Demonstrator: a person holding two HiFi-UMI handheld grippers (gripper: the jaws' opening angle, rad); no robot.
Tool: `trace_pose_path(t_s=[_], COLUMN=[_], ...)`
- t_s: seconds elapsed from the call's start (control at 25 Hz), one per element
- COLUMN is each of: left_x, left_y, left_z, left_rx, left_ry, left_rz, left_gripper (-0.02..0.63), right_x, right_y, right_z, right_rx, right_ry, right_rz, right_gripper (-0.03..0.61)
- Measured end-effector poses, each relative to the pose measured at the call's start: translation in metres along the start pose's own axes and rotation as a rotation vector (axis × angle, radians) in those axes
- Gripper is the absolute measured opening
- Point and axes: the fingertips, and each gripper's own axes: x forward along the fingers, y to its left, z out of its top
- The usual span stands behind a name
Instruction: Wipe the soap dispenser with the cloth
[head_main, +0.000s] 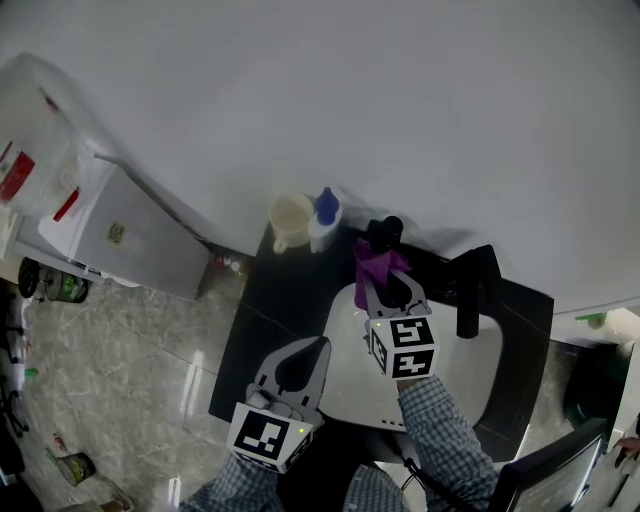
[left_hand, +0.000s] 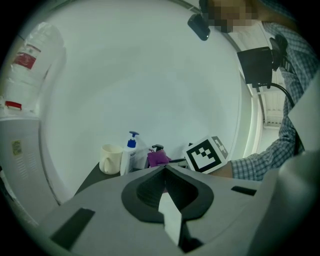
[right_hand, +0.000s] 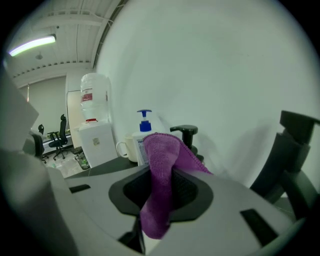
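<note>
White plastic is seen on the water cooler (head_main: 130, 235), which stands on the floor well to the left of the black pump dispenser (head_main: 385, 231). On the dark counter (head_main: 250, 340), a cream mug (head_main: 290, 220) is set to the left of that dispenser, and a white soap bottle with a blue pump (head_main: 325, 213) stands between the two, touching the mug or just beside it. The left gripper (head_main: 318, 345) is held over the counter's front, below and left of the black pump dispenser, its jaws pressed together with nothing between them. A purple cloth (head_main: 378, 263) is pinched in the right gripper (head_main: 380, 280), bunched just in front of the black pump dispenser; whether it touches the dispenser cannot be told. A white sink (head_main: 480, 370) and a black faucet (head_main: 470, 290) are seen to the dispenser's right.
</note>
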Motion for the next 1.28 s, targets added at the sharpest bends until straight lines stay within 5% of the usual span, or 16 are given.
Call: trace_pose_path(t_s=[0.48,1.28], left_x=[-0.003,-0.008], left_y=[-0.003,0.004], left_z=[0.000,-0.010], left_rx=[-0.005,-0.029], left_ry=[0.000,0.011], left_rz=[0.000,0.033], left_gripper=[0.011,0.011], right_x=[-0.018,0.042], right_y=[-0.036,0.008], right_z=[0.082,0.030], right_rx=[0.004,-0.008], right_ry=[-0.160,-0.011], right_rz=[-0.086,0.047], right_gripper=[0.091,0.091])
